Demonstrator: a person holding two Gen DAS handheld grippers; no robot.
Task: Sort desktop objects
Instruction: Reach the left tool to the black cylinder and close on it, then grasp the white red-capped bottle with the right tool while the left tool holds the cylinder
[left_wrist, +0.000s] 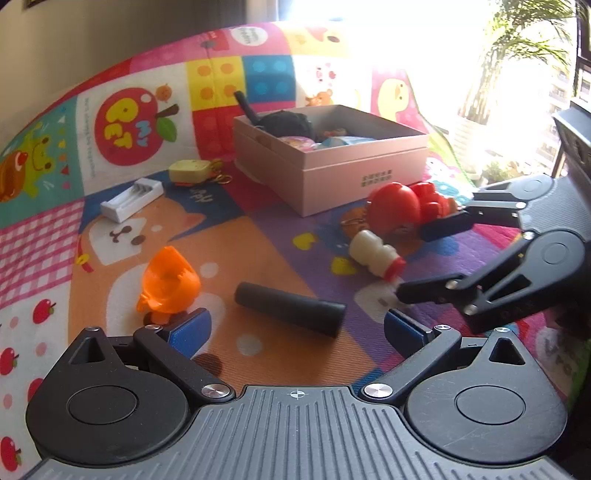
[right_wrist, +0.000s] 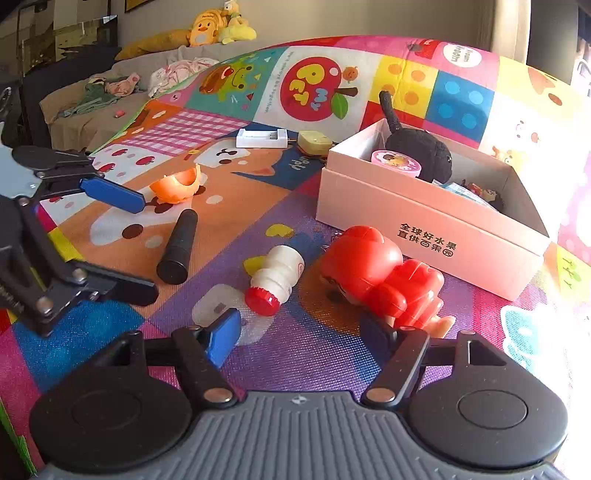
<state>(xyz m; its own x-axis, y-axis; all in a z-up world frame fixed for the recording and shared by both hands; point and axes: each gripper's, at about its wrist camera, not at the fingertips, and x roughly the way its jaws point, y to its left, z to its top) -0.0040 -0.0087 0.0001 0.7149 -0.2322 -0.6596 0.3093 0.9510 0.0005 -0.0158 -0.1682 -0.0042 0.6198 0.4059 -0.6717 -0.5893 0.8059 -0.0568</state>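
Observation:
A pinkish cardboard box stands open on the colourful play mat, with a black plush and a pink round tin inside. My left gripper is open, and a black cylinder lies just ahead between its blue pads. My right gripper is open with bare mat between its fingers. A white bottle with a red cap lies just beyond it. A red toy figure lies by its right finger.
An orange plastic toy, a white battery charger and a yellow keychain lie further out on the mat. A translucent piece sits by my right gripper's left finger. A sofa with clothes is behind.

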